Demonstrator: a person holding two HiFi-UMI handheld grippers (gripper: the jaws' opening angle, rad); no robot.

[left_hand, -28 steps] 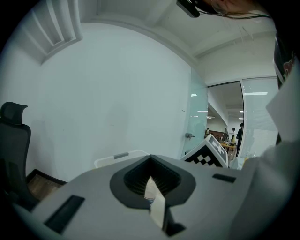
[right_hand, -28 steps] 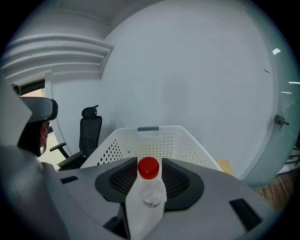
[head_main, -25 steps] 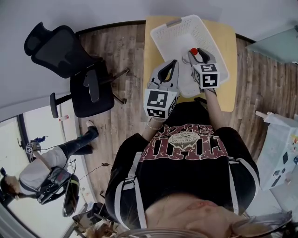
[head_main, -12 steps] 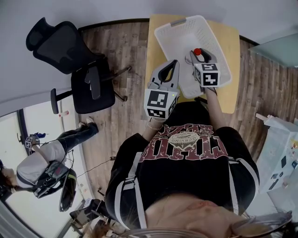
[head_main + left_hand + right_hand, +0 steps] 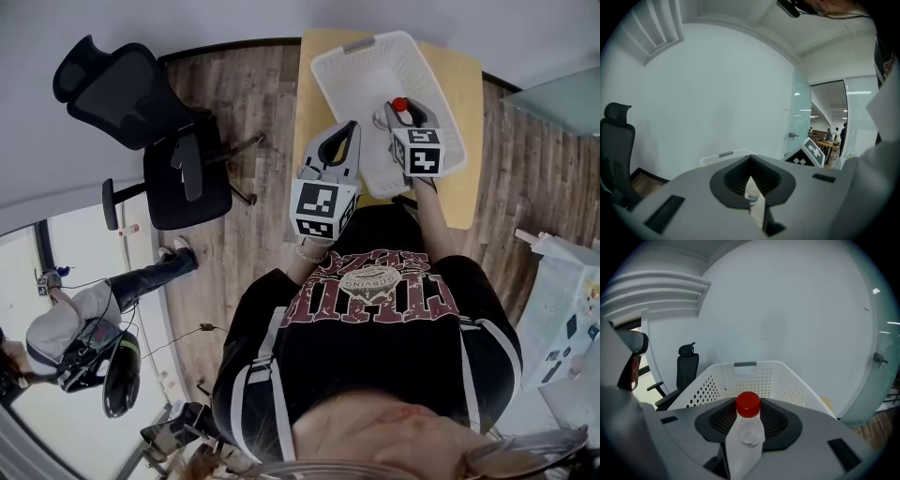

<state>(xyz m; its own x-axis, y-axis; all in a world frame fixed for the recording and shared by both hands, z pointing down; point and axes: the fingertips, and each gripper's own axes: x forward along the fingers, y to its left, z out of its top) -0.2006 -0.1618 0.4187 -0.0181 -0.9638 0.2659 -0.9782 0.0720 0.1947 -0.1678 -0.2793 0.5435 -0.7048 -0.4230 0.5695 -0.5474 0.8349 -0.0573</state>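
R gripper (image 5: 403, 116) had edged further over white basket (image 5: 324, 75), jaws clamped on red-capped bottle (image 5: 749, 423). L gripper (image 5: 339, 150) alongside, jaws pinching small blue-banded item (image 5: 751, 193). Yellow tabletop (image 5: 465, 71), wood floor (image 5: 264, 84), office chair (image 5: 141, 103).

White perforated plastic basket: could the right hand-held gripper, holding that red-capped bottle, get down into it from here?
Probably yes. The right hand-held gripper, shut on the red-capped clear plastic bottle, appears to hang over the white perforated plastic basket's open top, with nothing between them.
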